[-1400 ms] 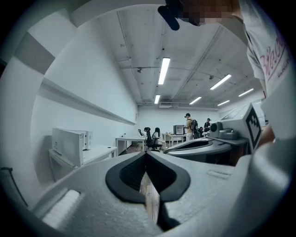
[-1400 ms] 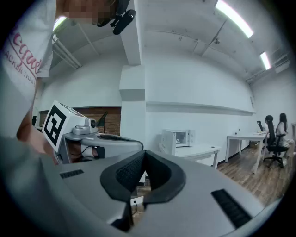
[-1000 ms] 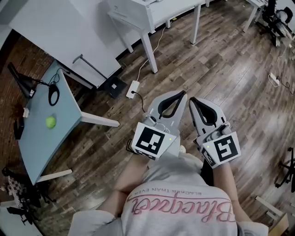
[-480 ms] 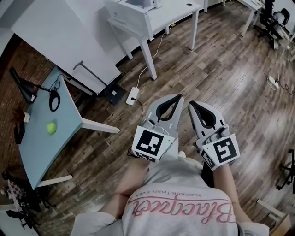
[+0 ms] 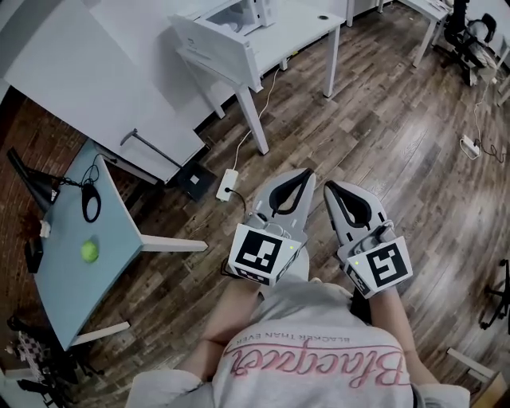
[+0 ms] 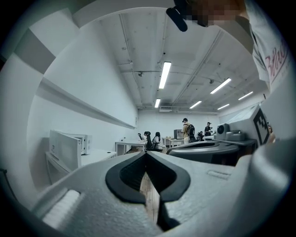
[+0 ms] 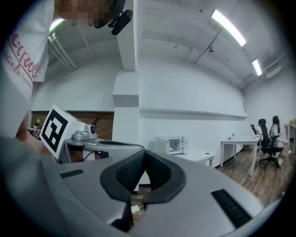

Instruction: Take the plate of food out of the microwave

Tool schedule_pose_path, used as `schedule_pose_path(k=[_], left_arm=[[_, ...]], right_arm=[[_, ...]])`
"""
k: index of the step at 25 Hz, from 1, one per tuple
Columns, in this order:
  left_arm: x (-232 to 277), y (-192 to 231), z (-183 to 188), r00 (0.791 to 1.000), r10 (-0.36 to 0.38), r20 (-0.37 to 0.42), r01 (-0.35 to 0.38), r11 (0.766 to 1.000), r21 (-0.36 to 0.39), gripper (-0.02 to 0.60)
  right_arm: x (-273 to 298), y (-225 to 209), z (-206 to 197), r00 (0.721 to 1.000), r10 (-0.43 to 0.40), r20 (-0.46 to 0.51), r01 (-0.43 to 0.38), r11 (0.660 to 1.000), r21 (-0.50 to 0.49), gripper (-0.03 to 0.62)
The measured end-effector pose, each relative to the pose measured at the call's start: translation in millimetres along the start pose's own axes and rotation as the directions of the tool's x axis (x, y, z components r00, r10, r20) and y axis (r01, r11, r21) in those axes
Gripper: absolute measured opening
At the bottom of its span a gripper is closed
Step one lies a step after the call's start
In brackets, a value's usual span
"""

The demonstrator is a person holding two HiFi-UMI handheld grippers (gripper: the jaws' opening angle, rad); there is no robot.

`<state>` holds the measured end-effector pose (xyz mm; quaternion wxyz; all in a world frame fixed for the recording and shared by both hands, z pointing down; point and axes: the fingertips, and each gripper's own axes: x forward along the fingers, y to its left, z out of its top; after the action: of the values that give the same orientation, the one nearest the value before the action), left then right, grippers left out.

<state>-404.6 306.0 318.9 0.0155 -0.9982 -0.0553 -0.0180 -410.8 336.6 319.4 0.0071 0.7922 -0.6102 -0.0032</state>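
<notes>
Fingers [image 6: 101,194] on left gripper [image 5: 306,173] and right gripper [image 5: 328,187] meet, empty. Upper centre, a boxy white microwave [image 5: 215,44] tops a white bench [image 5: 303,24].

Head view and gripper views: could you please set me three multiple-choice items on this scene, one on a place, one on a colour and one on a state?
1. Where does the green ball lie?
A) on the pale blue table
B) on the floor
C) on a chair

2. What colour is the microwave?
A) black
B) white
C) red

3. How do the jaws of the left gripper stand?
A) wide apart
B) closed on a plate
C) closed together with nothing between them

Answers:
1 A, as the head view shows the ball resting on the tabletop at the left.
2 B, as its casing is white in the right gripper view.
3 C, as the left gripper view shows the tips meeting with no object between them.
</notes>
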Motion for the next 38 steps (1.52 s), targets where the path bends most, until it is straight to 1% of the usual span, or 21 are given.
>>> schedule_pose_path(k=[2, 7, 12, 16, 19, 24, 27, 35, 38], left_arm=[[11, 10, 1, 1.000, -0.001, 0.005, 0.001, 1.000, 0.002, 0.006], [42, 34, -1, 1.000, -0.015, -0.013, 0.015, 1.000, -0.007, 0.006], [70, 57, -7, 0.999, -0.035, -0.025, 0.035, 0.999, 0.002, 0.005], [88, 82, -12, 0.999, -0.026, -0.040, 0.025, 0.999, -0.030, 0.006], [99, 102, -13, 0.999, -0.025, -0.036, 0.024, 0.999, -0.039, 0.006], [117, 128, -10, 0.999, -0.044, -0.032, 0.043, 0.998, -0.041, 0.006], [126, 142, -12, 0.998, -0.051, -0.030, 0.049, 0.997, -0.058, 0.006], [138, 163, -11, 0.998, -0.066, -0.001, 0.066, 0.993, -0.098, 0.008], [142, 167, -11, 0.998, -0.067, 0.006, 0.068, 0.993, -0.099, 0.008]], right_arm=[[10, -7, -1, 1.000, 0.006, -0.006, -0.006, 1.000, 0.008, 0.011], [37, -32, -2, 0.999, -0.007, -0.032, 0.007, 1.000, 0.016, 0.011], [71, -53, -7, 0.998, -0.008, -0.059, 0.008, 1.000, -0.002, 0.011], [96, -70, -10, 0.997, -0.017, -0.070, 0.017, 1.000, 0.000, 0.011], [114, -79, -12, 0.997, -0.022, -0.077, 0.022, 1.000, 0.000, 0.012], [146, -92, -10, 0.997, -0.036, -0.073, 0.037, 0.999, 0.008, 0.011], [163, -98, -8, 0.997, -0.046, -0.064, 0.047, 0.999, 0.011, 0.011], [184, -107, -12, 0.995, -0.068, -0.073, 0.069, 0.998, 0.010, 0.011], [187, -110, -13, 0.994, -0.077, -0.078, 0.078, 0.997, 0.009, 0.011]])
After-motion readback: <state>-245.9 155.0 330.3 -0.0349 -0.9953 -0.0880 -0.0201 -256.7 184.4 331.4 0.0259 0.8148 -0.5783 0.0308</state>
